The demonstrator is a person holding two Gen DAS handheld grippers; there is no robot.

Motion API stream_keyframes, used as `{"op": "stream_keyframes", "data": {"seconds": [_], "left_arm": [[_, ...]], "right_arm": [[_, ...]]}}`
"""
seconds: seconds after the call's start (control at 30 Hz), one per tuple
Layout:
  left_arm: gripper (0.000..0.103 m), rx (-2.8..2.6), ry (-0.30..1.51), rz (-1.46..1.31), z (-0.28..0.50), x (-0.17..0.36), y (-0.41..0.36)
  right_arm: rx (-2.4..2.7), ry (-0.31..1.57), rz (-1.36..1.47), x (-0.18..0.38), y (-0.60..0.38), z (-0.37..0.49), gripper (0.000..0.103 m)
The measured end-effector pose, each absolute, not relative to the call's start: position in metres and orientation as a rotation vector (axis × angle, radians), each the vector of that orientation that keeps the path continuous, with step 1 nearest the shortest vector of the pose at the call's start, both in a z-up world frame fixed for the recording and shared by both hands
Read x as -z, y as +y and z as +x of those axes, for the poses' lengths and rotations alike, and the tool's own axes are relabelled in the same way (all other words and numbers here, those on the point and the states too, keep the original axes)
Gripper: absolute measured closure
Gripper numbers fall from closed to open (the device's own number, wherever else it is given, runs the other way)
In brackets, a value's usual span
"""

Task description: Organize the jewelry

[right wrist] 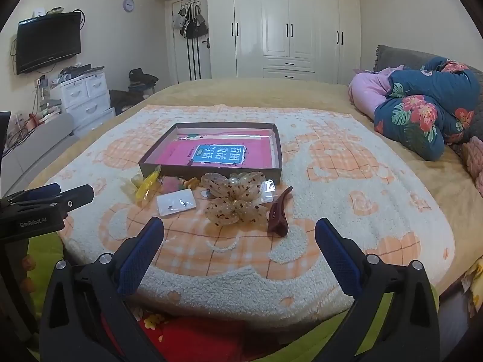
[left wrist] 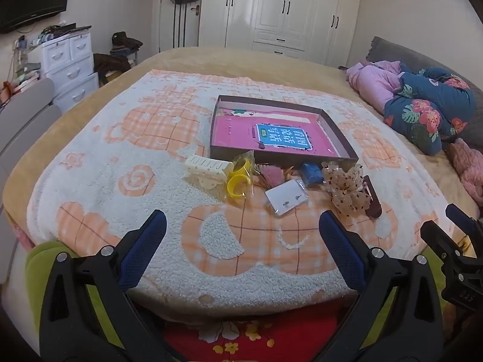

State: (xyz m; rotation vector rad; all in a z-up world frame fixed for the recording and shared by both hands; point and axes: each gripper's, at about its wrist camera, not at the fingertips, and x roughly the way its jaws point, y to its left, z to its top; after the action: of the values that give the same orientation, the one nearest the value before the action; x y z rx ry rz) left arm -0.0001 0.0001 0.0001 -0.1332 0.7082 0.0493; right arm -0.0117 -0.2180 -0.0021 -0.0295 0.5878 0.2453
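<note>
Spreading wide: left gripper (left wrist: 243,226), right gripper (right wrist: 239,232), nothing held.
Hidden: blue pouch (left wrist: 312,173), only left view.
Half-hidden: brown clip (right wrist: 279,211) behind bow (left wrist: 347,188).

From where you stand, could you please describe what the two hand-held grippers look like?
Both match: the left hand-held gripper and right hand-held gripper have black plastic bodies, silver pivot screws and two long fingers faced with textured blue pads. The left one's side, seen from the right wrist view, carries white "GenRobot.AI" lettering.
</note>
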Motion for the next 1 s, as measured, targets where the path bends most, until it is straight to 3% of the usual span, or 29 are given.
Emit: {"op": "stream_keyframes", "data": {"seconds": [1.0], "left_arm": [[0.010,-0.052,0.688,-0.116,0.0013,-0.0031,0.0010]], "right_arm": [[-0.244,0.562,-0.023,-0.0054,-0.2192,-0.0160,0.006]]}}
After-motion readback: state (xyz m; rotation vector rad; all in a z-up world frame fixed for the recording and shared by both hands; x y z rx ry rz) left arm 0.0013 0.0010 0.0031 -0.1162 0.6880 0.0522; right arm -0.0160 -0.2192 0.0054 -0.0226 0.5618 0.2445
